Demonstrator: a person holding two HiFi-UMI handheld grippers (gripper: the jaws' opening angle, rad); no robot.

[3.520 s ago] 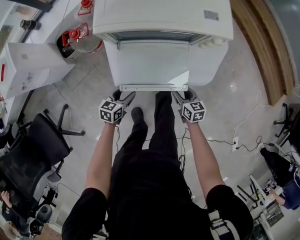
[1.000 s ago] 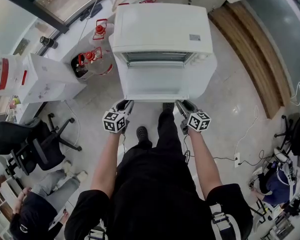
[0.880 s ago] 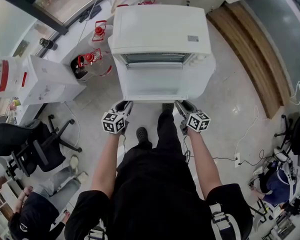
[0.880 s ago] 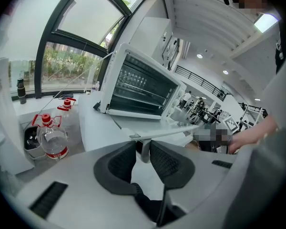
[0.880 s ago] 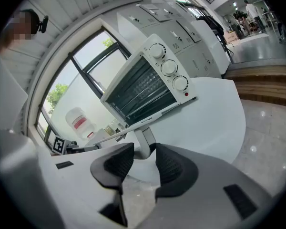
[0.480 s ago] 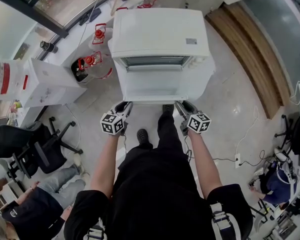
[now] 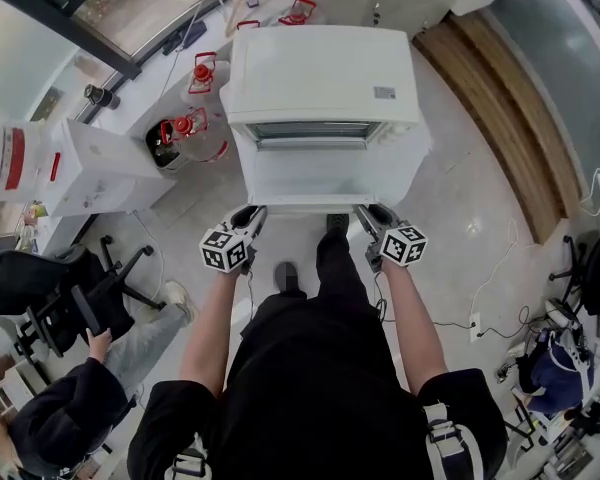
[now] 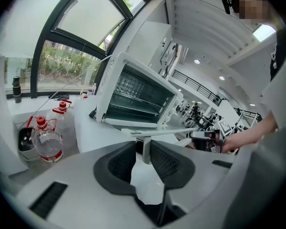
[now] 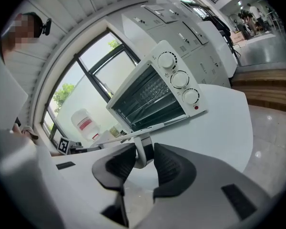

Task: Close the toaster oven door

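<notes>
**Position.** The toaster oven stands on the white table. Its door is open and projects from the oven's front toward the person, leaving the racks exposed.

**Tongs.** The left tongs are clenched on the left post of the door handle, at the door edge farthest from the oven. The right tongs sit on the handle's right post. Their jaws have just been closing, and the post now stands pinched between the pads.

**Change.** In the head view the door reads shorter from hinge to handle than it did a second ago. Both gripper views show it as a thin slab a little off level, with the handle edge raised. Both tongs have come up with it.

**Assessment.** Both holds appear set and the lift has begun. The door is early in its swing and must still travel most of the way to the oven's front.

**Risk.** The posts are slim, so a pad could slip as the door steepens.
</notes>
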